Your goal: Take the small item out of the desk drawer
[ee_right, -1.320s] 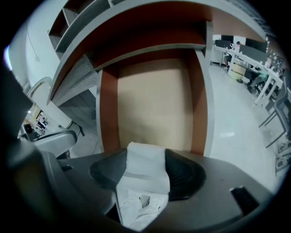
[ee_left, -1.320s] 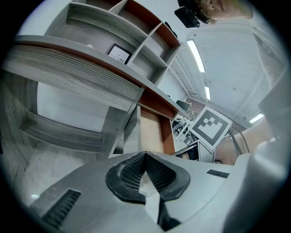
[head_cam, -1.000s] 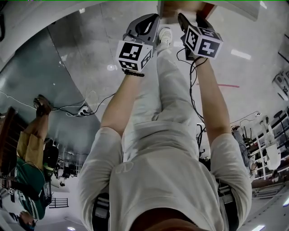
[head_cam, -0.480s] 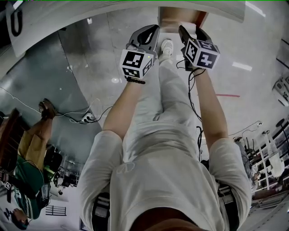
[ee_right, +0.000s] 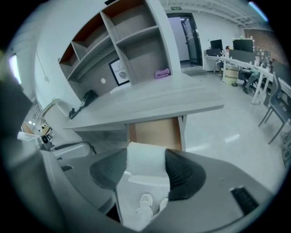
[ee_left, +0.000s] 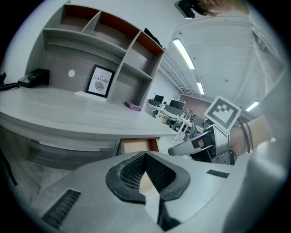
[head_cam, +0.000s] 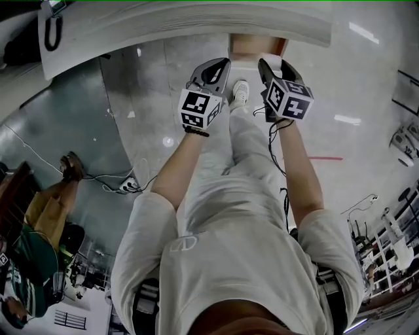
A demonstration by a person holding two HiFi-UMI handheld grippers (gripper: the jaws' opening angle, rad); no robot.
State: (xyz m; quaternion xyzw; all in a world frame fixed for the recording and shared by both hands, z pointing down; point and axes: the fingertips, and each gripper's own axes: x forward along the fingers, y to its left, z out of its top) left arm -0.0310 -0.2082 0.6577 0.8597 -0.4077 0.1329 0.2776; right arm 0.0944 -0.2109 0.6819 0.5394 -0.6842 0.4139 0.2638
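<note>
The desk drawer [head_cam: 255, 44] stands open under the grey desk top [head_cam: 196, 19], its tan inside showing in the left gripper view [ee_left: 136, 145] and the right gripper view [ee_right: 154, 132]. My right gripper [head_cam: 272, 63] hangs just in front of the drawer, its pads closed on a small white block [ee_right: 145, 159], which fills the space between the jaws [ee_right: 145, 172]. That white item also shows at the fingertips in the head view [head_cam: 270, 60]. My left gripper [head_cam: 219, 67] is beside it on the left, its pads meeting at the tip with nothing in them [ee_left: 145, 157].
The desk carries a shelf unit [ee_left: 91, 45], a framed print [ee_left: 99, 82], a purple thing [ee_left: 133, 105] and a black device [ee_left: 34, 77]. My legs and white shoes [head_cam: 240, 91] are below the grippers. Cables and a power strip [head_cam: 124, 183] lie on the floor at left, near a seated person [head_cam: 26, 262].
The head view has shifted, so the desk top and drawer show further down the picture. Both grippers keep their places side by side before the drawer, the right one still gripping the white item.
</note>
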